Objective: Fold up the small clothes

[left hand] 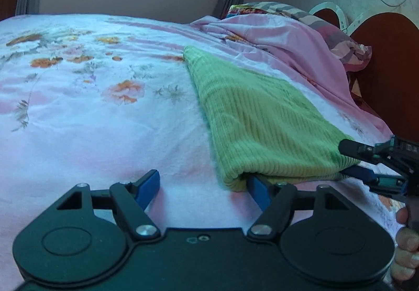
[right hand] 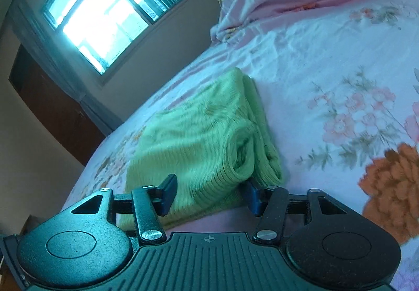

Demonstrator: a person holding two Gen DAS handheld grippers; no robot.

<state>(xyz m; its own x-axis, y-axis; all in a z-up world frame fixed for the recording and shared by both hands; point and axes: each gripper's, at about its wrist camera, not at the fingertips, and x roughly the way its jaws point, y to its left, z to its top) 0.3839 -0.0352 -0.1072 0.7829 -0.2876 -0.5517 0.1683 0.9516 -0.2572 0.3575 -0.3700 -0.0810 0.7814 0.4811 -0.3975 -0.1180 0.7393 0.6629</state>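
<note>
Straddling near edge of folded green ribbed knit garment (right hand: pixel 209 139), right gripper (right hand: pixel 209 194) half-open, unclamped; left gripper (left hand: pixel 204 191) wide, empty, at left corner on floral bedsheet (left hand: pixel 91 120).

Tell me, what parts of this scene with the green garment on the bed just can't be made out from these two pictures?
- Left wrist view: the green garment's underside and inner layers, hidden by its own fold.
- Left wrist view: one finger of the left gripper has its tip tucked under the garment's edge.
- Left wrist view: the right gripper's body, cut off by the frame edge.
- Right wrist view: the bed's floral print is blurred.
</note>
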